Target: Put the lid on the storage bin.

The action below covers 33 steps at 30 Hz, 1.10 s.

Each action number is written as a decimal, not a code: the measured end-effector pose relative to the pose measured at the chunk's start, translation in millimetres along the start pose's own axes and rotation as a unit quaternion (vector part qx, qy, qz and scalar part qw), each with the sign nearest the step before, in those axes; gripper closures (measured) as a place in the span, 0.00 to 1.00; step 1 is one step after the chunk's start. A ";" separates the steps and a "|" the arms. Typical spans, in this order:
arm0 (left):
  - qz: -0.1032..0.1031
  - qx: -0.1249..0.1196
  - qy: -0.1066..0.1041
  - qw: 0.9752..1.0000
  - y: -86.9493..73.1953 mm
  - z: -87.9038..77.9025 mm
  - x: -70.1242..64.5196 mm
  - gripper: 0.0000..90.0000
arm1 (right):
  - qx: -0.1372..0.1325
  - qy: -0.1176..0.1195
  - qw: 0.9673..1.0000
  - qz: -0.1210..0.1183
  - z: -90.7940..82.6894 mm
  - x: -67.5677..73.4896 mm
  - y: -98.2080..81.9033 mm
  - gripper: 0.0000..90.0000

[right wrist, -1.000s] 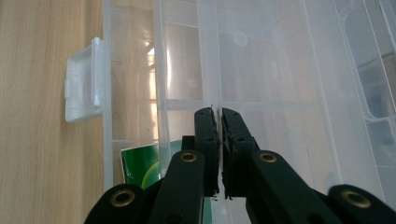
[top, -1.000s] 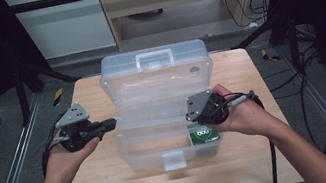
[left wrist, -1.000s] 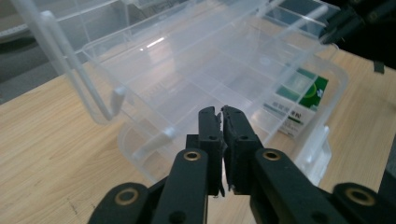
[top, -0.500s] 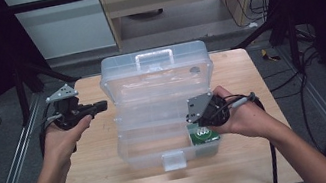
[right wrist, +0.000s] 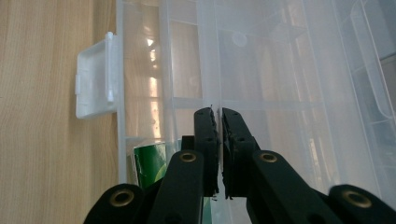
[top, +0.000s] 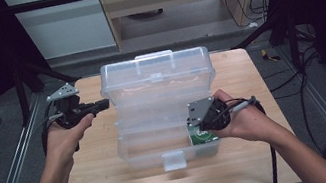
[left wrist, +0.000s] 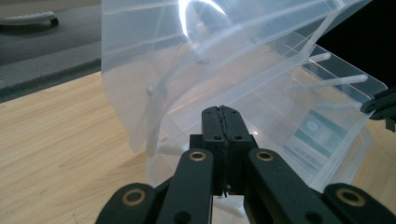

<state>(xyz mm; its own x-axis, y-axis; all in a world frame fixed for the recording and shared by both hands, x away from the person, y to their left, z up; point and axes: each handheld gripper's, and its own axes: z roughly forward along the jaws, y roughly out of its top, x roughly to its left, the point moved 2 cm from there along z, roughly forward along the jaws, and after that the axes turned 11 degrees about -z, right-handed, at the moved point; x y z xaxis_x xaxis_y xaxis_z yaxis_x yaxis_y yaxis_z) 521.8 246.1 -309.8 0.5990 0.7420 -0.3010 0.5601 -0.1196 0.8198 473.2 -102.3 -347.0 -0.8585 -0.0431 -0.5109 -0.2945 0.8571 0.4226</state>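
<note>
**Clear plastic box open on the wooden table, both claws closed and empty**

Clear plastic makes up the compartmented storage box (top: 163, 117), which sits in the middle of the pale wooden table (top: 106, 182). Its long axis runs across the table from left to right, and its lid (top: 155, 75) stands raised at the far side, with the white front latch (top: 173, 160) facing the person. A green-and-white card or packet (top: 203, 136) lies in the near right compartment of the base.

The left gripper (top: 101, 104) is held just beside the lid's left end, jaws pointing level toward it; whether the tips touch the plastic is hard to judge from above. Its jaws are pressed together with nothing between them, as the left gripper view shows plainly (left wrist: 223, 122). The right gripper (top: 196, 127) hangs over the near right compartment, and its jaws are likewise closed and empty (right wrist: 215, 122).

From above, the right gripper's body hides its fingertips and part of the green packet. The right gripper view shows the latch (right wrist: 95, 77) and the dividers inside the base; there the packet (right wrist: 149, 165) is cut off by the jaws. In the left gripper view the packet's print (left wrist: 310, 135) is blurred through the plastic.
</note>
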 end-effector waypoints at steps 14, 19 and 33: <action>-0.008 -0.003 -0.013 1.000 -17.6 -8.0 -8.0 1.00 | 0.005 0.003 1.000 -0.002 2.5 13.0 -0.9 0.96; -0.012 -0.003 -0.017 1.000 -22.8 -9.3 -7.9 1.00 | 0.002 0.000 1.000 0.003 3.5 14.9 -1.3 0.93; -0.011 0.001 -0.026 1.000 -38.8 -9.5 -10.9 1.00 | -0.070 -0.040 0.990 0.113 -22.0 28.7 -12.2 0.70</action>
<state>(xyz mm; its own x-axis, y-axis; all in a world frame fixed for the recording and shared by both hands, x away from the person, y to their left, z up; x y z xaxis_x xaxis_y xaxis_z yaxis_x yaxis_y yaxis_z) 488.1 248.9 -333.7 0.6152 0.7092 -0.3444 0.5752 -0.1051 0.8112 442.9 -125.3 -350.4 -0.8746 0.1874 -0.4471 -0.1590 0.7604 0.6296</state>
